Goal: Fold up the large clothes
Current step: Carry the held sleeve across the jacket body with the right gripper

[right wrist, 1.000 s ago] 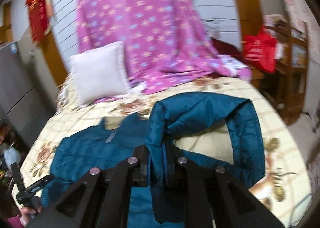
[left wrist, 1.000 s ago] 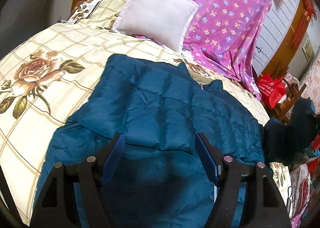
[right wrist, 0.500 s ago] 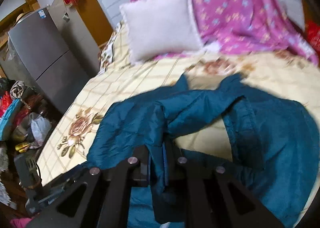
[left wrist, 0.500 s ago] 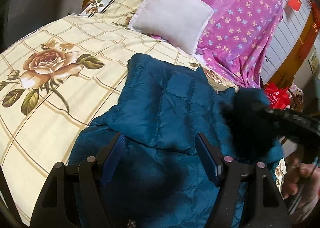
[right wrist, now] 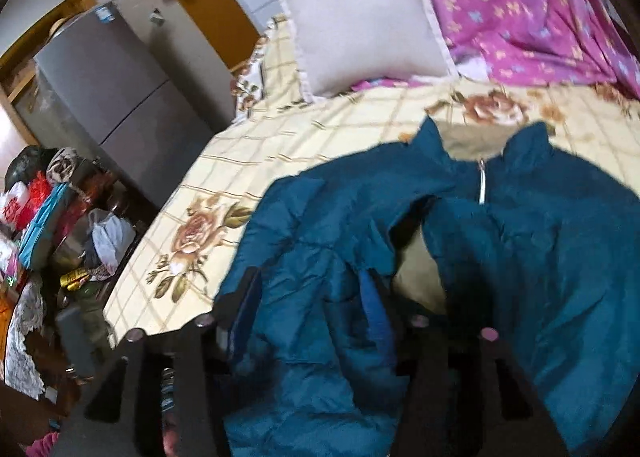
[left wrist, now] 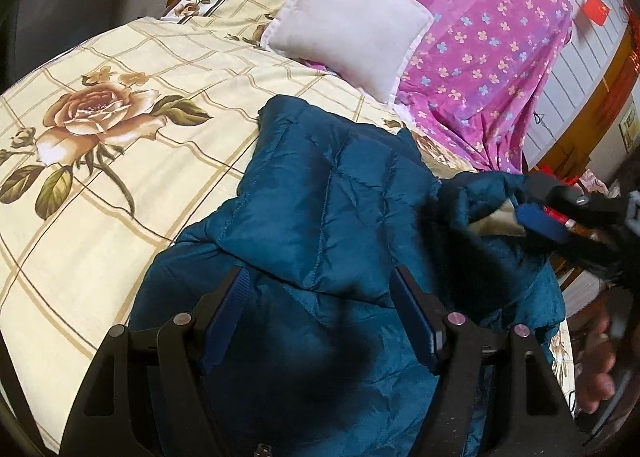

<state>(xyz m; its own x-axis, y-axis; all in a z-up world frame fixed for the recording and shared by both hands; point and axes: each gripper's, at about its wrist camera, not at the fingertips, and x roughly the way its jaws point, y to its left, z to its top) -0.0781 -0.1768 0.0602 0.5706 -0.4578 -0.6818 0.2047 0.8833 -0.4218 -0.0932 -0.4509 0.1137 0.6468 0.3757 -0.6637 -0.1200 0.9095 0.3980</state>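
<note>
The jacket (left wrist: 328, 209) is seen in deep teal blue, quilted in stitched panels, with a beige lining (right wrist: 416, 273) and a silver-white zip (right wrist: 482, 185). The bed sheet (left wrist: 120, 161) is patterned in cream with a tan grid and printed pink-brown roses with olive leaves. The pillow (left wrist: 348, 17) is shown in pale grey-white. The cloth (left wrist: 488, 37) behind it is coloured magenta-purple and scattered with small yellow and blue flowers. The pads on the fingers (left wrist: 224, 313) are coloured blue, set in black frames. A grey fridge (right wrist: 112, 93) is seen.
</note>
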